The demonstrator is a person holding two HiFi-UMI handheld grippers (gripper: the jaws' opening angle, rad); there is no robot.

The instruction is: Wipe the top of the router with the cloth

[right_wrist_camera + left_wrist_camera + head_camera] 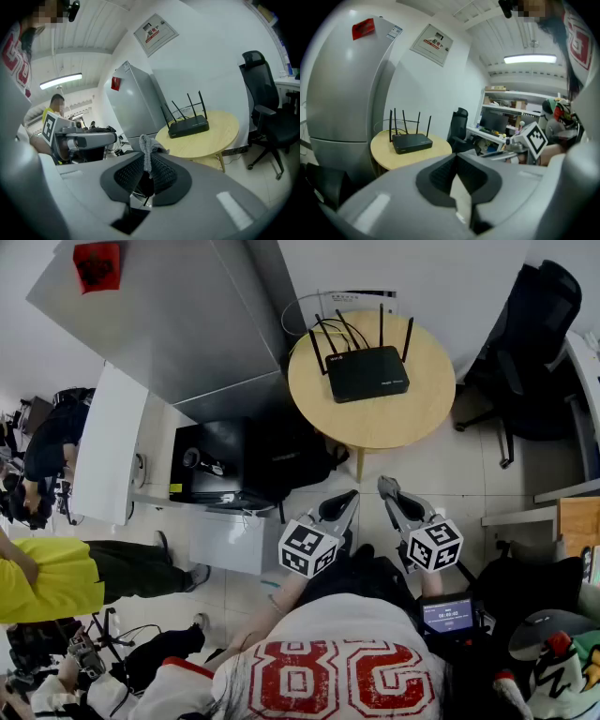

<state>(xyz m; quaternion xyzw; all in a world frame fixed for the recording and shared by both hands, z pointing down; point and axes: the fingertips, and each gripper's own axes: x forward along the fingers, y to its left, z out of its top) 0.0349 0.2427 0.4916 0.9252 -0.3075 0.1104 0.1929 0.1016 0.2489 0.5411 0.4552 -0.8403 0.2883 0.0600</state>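
A black router (367,372) with several upright antennas sits on a round wooden table (412,418), far ahead of both grippers. It also shows in the left gripper view as the router (410,142) and in the right gripper view as the router (188,126). My right gripper (387,487) is held low near my body. It is shut on a small grey cloth (148,146), which sticks up from between the jaws of the right gripper (146,157). My left gripper (350,496) hangs beside it, and the jaws of the left gripper (456,158) are shut with nothing in them.
A tall grey cabinet (169,315) stands left of the table, with a black box (216,460) at its foot. A black office chair (534,343) is to the right. A person in a yellow shirt (47,577) sits at the far left, beside a white desk (108,446).
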